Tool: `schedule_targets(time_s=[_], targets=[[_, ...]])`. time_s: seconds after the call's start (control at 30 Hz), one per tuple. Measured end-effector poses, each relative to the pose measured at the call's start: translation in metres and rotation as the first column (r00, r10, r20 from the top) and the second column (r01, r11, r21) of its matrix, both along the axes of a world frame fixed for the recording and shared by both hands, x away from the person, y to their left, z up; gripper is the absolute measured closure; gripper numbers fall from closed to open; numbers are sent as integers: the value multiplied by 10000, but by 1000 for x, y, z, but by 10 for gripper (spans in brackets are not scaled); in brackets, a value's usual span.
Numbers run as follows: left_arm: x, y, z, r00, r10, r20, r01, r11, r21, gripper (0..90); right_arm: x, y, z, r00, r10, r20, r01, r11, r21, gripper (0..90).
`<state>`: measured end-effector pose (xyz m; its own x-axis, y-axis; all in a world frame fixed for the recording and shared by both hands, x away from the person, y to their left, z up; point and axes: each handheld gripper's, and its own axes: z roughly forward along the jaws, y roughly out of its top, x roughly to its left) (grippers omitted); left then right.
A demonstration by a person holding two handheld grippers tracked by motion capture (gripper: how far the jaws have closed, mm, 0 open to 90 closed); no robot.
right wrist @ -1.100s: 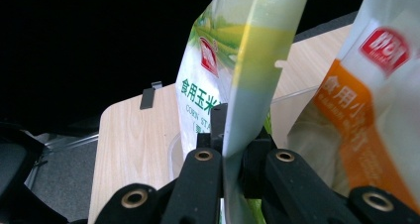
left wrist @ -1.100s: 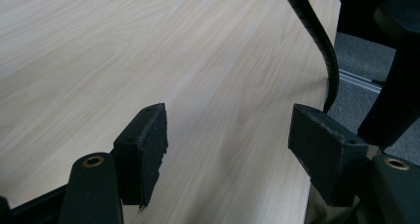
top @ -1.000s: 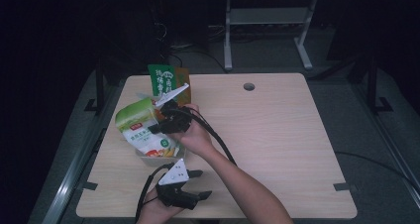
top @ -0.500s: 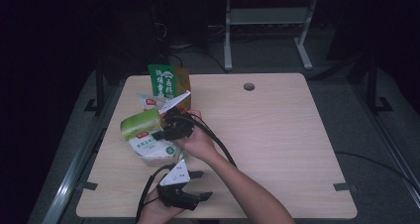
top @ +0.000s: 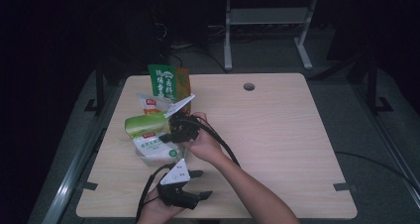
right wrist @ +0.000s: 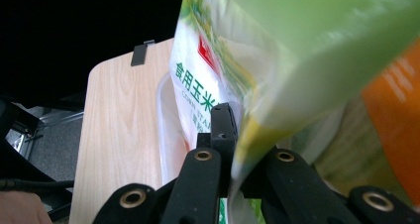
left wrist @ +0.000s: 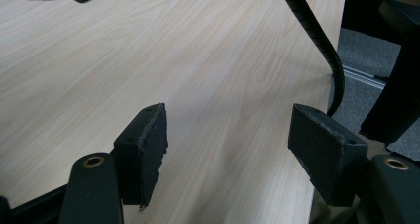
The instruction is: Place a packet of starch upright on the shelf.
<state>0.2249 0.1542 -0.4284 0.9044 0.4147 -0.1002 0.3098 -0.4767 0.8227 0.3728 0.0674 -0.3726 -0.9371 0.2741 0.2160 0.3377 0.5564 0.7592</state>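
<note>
A corn-starch bag (top: 148, 132), white with a green top, lies tilted over the table's left side. My right gripper (top: 169, 134) is shut on its edge. In the right gripper view the black jaws pinch the bag (right wrist: 213, 85) at the right gripper (right wrist: 233, 135), with green print on the white face. My left gripper (top: 202, 184) rests near the front edge, open and holding nothing. In the left gripper view, the left gripper (left wrist: 228, 140) has its pads (left wrist: 148, 140) wide apart over bare wood.
A tall green and orange box (top: 167, 82) stands behind the bag. A white packet with a red label (top: 148, 104) lies between them. A clear wrapper or tub (top: 156, 154) sits under the bag. The right gripper's cable (left wrist: 317, 35) crosses the wooden table (top: 277, 135).
The bag in my right gripper has tipped from nearly upright to lying over, green end to the left, and come slightly lower. The left gripper has stayed put.
</note>
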Motion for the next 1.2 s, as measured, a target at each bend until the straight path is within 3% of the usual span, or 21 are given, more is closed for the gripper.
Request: schedule_targets(time_s=[0.23, 0.47, 0.57, 0.67, 0.83, 1.2], targets=[[0, -3, -1, 10000, -46, -2, 46, 10000, 70, 313, 0, -6, -4, 9998, -24, -216, 24, 10000, -21, 858], [3, -3, -1, 10000, 11, 45, -11, 9999, 111, 312, 2, -14, 5, 9998, 14, -173, -10, 9997, 236, 782], [3, -2, -1, 9999, 54, 85, -55, 9999, 147, 312, 2, -15, 6, 9999, 53, -112, -51, 9998, 167, 801], [4, -2, -1, 9999, 104, 137, -106, 9998, 172, 309, 1, -13, 4, 9995, 152, -280, -150, 9999, 60, 879], [4, -1, -2, 9997, 178, 149, -181, 9997, 190, 309, 2, -13, 1, 9991, 263, -328, -260, 9996, 78, 886], [8, -3, 0, 9994, 272, 224, -275, 9995, 166, 301, 2, -31, 9, 9987, 190, -470, -161, 9980, 617, 675]])
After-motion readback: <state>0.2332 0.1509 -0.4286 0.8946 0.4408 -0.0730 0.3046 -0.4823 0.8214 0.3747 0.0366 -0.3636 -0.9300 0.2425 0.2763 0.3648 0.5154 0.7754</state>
